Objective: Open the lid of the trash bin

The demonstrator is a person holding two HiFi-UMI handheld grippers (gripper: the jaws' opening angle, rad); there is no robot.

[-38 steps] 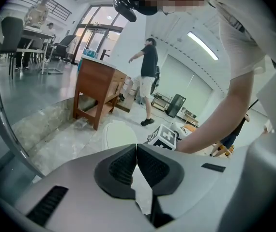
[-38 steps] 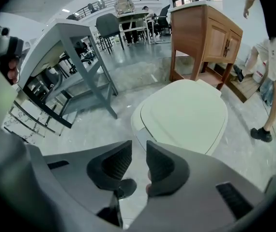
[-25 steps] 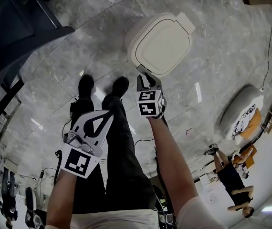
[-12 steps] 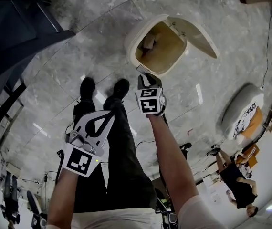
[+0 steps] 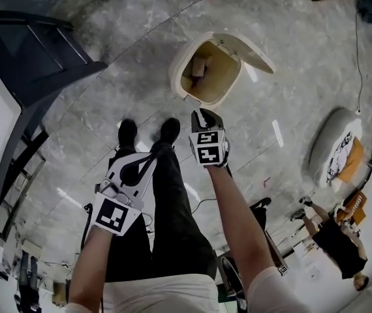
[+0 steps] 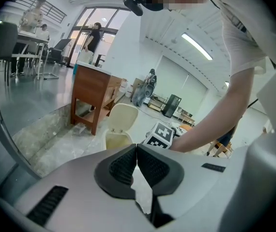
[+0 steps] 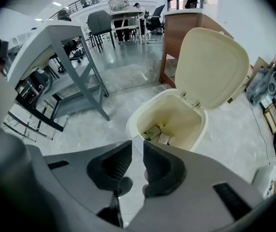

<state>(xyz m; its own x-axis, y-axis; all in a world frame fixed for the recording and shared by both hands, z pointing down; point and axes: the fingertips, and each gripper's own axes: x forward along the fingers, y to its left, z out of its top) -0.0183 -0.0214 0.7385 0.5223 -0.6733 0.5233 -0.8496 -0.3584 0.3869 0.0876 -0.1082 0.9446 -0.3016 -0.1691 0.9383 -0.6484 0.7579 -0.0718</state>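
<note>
**Inspector:** Left side, status?

**Operator:** My left gripper [image 6: 137,154] hangs low beside the trouser leg [image 5: 166,194], its fingers pressed together on nothing. I judge it is parked there because the job needs one tool only.

**Inspector:** Right side?

**Operator:** My right gripper [image 7: 138,153] points at the trash bin [image 7: 137,121], just beside its near rim. I cannot confirm contact. Its fingers stand a slim gap apart with nothing between them.

**Inspector:** The bin itself?

**Operator:** It stands on the marble floor [image 5: 108,96], ahead of the shoes [image 5: 168,129]. The lid [image 7: 211,65] is raised on its rear hinge and leans back. Scraps [image 7: 159,132] show inside. I judge the task done.
</note>
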